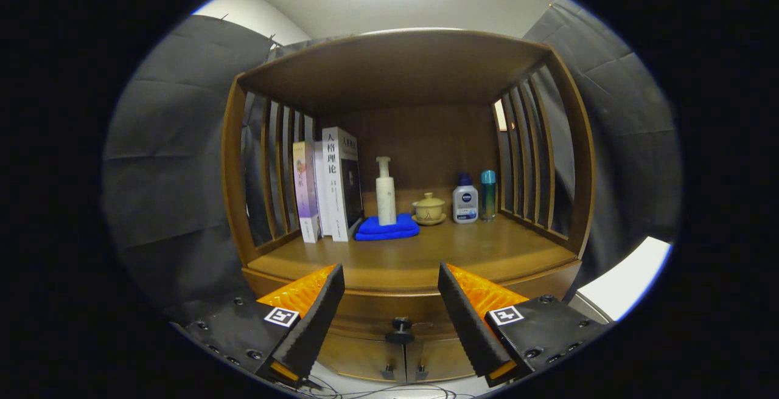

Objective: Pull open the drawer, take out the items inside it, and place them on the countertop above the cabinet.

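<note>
Between the spread fingers of the gripper, jaws wide apart w/ nothing held, the drawer sits closed, its dark knob centred just ahead. Above it, the countertop carries books, a pump bottle on a blue cloth, a lidded cup & two bottles.

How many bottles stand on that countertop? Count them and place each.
3. A white pump bottle stands on the blue cloth; a small white bottle and a teal bottle stand side by side right of the lidded cup. The books may hide more.
</note>
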Available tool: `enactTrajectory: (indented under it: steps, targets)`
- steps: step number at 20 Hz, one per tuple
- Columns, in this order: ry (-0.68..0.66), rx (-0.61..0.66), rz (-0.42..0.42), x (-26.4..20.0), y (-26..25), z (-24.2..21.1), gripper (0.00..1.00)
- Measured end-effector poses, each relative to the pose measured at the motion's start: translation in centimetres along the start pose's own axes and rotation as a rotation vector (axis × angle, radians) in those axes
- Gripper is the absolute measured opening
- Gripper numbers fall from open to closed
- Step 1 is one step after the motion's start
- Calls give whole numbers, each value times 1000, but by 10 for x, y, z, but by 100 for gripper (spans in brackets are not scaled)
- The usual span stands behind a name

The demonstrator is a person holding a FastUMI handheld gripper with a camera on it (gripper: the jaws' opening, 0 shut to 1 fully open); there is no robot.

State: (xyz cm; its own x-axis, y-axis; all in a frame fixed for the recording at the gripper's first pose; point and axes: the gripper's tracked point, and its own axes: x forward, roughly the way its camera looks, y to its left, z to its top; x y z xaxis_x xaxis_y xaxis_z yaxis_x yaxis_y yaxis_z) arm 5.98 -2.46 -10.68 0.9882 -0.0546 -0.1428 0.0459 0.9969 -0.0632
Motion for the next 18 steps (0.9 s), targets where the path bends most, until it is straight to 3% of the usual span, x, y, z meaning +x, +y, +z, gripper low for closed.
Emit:
enactTrajectory:
  steps: [16,18]
  targets:
    - [158,-21,-6,31,-5,-96,98]
    - [180,12,-14,35,-9,-106,90]
